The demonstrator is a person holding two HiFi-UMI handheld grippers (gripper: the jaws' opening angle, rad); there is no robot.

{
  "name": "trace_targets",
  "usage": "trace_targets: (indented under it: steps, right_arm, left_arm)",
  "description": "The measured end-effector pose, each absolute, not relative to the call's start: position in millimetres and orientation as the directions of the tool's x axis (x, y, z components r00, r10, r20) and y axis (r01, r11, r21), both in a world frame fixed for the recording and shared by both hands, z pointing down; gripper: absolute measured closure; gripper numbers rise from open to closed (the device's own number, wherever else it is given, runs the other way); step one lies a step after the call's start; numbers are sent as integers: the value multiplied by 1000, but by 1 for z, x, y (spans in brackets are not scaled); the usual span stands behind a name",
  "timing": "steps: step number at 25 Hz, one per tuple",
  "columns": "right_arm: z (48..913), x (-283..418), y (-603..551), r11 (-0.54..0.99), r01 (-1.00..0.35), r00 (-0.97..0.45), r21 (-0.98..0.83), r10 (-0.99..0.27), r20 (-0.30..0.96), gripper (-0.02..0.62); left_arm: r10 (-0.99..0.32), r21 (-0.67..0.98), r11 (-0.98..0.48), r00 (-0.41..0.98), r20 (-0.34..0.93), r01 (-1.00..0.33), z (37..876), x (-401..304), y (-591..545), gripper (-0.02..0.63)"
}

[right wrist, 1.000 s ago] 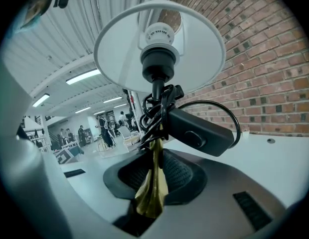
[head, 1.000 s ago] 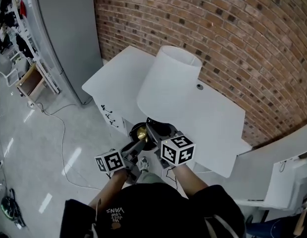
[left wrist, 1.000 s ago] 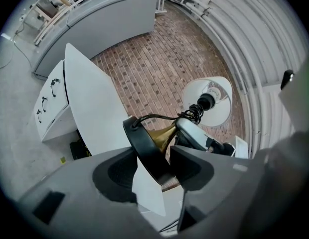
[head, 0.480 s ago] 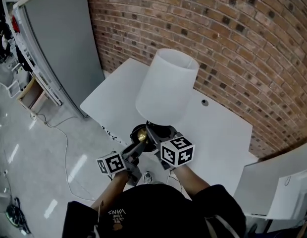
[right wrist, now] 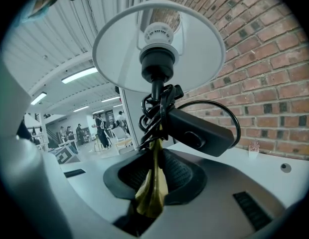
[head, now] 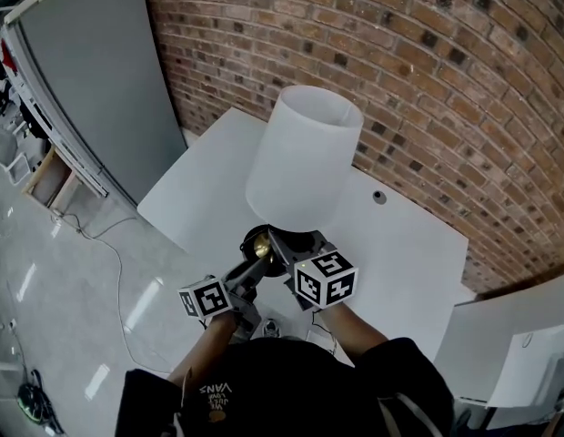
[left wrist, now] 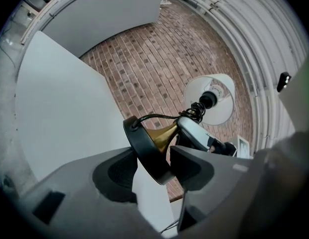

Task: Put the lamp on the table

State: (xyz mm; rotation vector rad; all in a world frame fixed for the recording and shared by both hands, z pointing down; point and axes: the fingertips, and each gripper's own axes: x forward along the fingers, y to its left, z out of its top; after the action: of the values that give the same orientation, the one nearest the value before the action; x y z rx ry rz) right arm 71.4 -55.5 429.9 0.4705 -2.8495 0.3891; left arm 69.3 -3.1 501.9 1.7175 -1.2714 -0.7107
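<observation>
Head view shows the lamp [head: 305, 167] held over the near edge of the white surface [head: 405, 244], with fingers of the left gripper [head: 253, 267] closed on its black base [left wrist: 144, 151] and those of the right gripper [head: 284, 244] on its brass stem [right wrist: 152, 190], so move inward, upright, then lower gently.

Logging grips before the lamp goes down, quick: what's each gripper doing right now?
Left gripper: closed on the black base of the lamp.
Right gripper: closed on the lamp's brass stem.
</observation>
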Motion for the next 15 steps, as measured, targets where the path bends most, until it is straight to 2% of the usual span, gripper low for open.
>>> trace_targets:
  steps: [15]
  right_arm:
    - [441, -9, -110, 786, -570, -815, -239, -505, 285, 515]
  left_arm:
    - [-826, 889, -199, 559, 75, -413, 512, -24, -57, 400]
